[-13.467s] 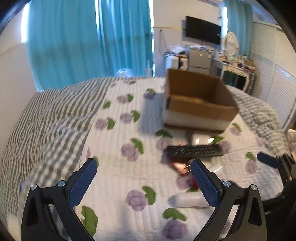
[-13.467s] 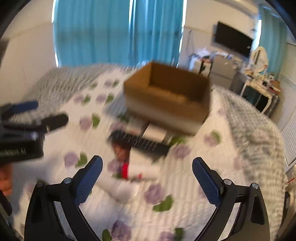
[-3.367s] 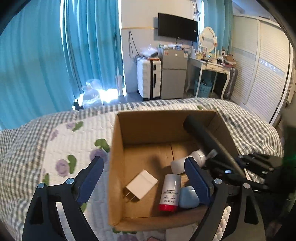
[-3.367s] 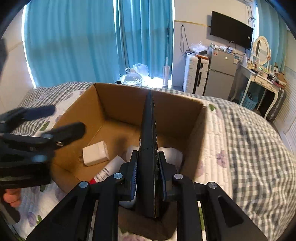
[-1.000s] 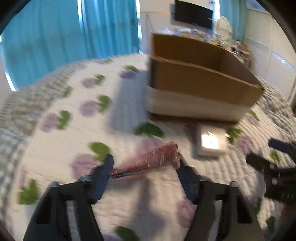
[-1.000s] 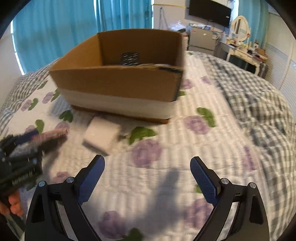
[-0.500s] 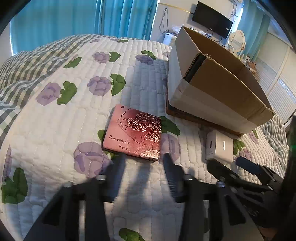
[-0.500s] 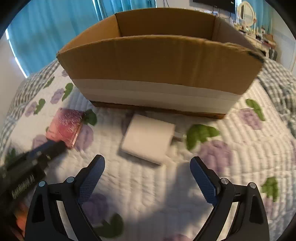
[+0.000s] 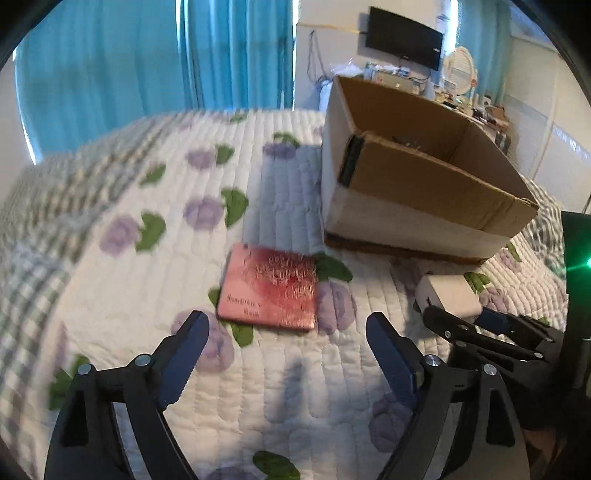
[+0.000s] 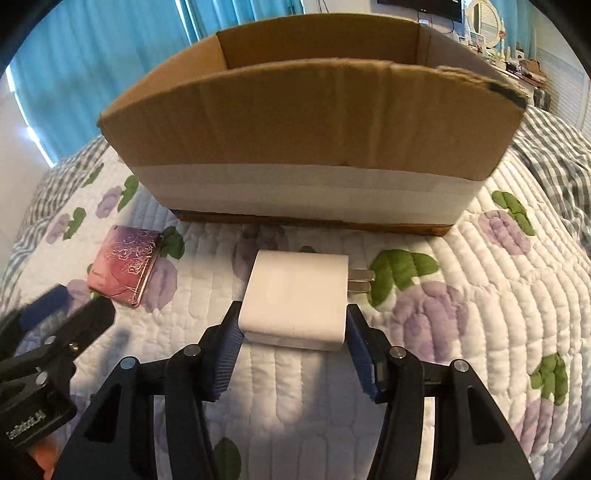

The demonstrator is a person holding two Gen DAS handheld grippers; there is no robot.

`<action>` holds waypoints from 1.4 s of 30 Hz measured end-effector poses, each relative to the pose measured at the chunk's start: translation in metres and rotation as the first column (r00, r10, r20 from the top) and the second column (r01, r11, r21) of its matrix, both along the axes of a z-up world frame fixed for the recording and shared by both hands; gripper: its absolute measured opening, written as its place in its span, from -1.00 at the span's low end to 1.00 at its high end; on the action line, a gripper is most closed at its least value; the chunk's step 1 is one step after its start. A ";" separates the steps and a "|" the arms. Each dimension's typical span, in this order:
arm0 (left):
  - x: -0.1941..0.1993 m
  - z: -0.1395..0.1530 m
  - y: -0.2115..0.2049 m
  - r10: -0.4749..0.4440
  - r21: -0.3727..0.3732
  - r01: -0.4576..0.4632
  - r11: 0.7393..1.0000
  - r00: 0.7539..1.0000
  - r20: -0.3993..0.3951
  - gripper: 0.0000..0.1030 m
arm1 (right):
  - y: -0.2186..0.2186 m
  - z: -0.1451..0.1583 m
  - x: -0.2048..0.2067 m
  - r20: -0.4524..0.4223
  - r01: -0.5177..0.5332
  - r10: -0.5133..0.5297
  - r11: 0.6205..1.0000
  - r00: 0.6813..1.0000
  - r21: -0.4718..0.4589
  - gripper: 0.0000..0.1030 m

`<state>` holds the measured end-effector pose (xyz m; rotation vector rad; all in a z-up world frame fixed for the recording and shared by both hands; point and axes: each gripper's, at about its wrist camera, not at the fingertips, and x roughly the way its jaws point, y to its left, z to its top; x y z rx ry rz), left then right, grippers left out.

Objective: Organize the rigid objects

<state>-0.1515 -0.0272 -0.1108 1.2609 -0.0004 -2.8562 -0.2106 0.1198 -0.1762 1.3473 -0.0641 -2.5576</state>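
A white plug adapter (image 10: 297,299) lies on the quilt in front of the cardboard box (image 10: 314,122). My right gripper (image 10: 293,334) has closed its blue pads on the adapter's two sides. The adapter (image 9: 448,295) and the right gripper (image 9: 476,325) also show in the left wrist view. A pink rose-patterned flat case (image 9: 271,290) lies on the quilt left of the adapter, also in the right wrist view (image 10: 123,266). My left gripper (image 9: 288,354) is open and empty, just short of the pink case. The box (image 9: 417,184) holds a dark remote standing in its near corner.
The bed's flowered white quilt (image 9: 147,258) runs left into a grey checked blanket (image 9: 33,221). Blue curtains (image 9: 147,55), a wall TV (image 9: 404,31) and a cluttered dresser (image 9: 480,103) stand behind the bed.
My right gripper moved in and closed on the white adapter. My left gripper opened and pulled back a little from the pink case, which lies flat on the quilt.
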 end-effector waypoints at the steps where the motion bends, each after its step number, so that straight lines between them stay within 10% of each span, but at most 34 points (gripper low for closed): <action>1: -0.003 0.000 0.003 -0.005 -0.032 0.005 0.999 1.000 -0.003 0.74 | 0.000 0.002 0.001 -0.008 -0.003 0.003 1.000 1.000 0.005 0.03; 21: -0.066 -0.052 -0.008 0.046 -0.047 -0.040 0.998 0.990 0.135 0.89 | -0.005 0.007 -0.015 -0.047 -0.025 0.026 0.999 0.999 0.029 0.00; 24: -0.062 -0.046 -0.010 0.025 -0.018 -0.023 1.000 0.990 0.136 0.40 | -0.005 0.007 -0.014 -0.048 -0.027 0.028 0.999 0.998 0.030 0.00; 42: 0.009 0.020 0.017 -0.029 0.068 0.025 0.997 0.998 0.058 0.39 | 0.012 0.077 0.030 -0.182 -0.043 0.053 0.997 0.982 0.058 -0.03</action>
